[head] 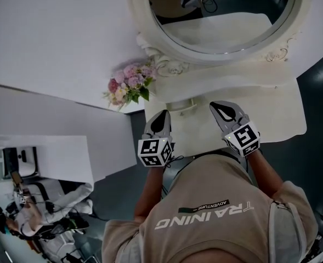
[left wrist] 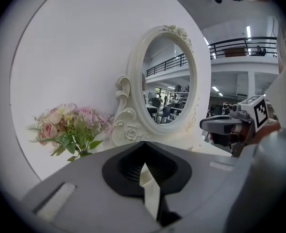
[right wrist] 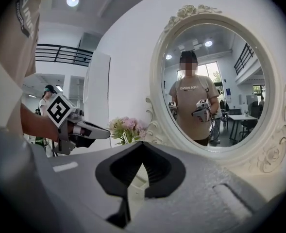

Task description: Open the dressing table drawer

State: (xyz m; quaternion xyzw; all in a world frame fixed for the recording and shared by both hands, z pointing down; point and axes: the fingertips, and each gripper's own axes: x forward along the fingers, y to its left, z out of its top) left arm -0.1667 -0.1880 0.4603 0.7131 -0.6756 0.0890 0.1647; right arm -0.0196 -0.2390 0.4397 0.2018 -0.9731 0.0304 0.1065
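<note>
The white dressing table (head: 284,116) stands against the wall with an oval mirror (head: 221,34) in a carved frame. A small knob-like piece (head: 181,106) shows at the mirror's base; no drawer front is plainly visible. My left gripper (head: 161,116) (left wrist: 143,144) is held above the table's left part, jaws shut with nothing between them. The right gripper (head: 222,109) (right wrist: 142,143) hovers beside it to the right, its tips also meeting and holding nothing. Each gripper shows in the other's view: the right gripper (left wrist: 207,125), the left gripper (right wrist: 105,134).
A bunch of pink and cream flowers (head: 129,86) (left wrist: 67,125) sits at the table's left corner next to the mirror frame. The dark floor (head: 320,81) lies to the right of the table. Another person (head: 35,215) stands at the lower left.
</note>
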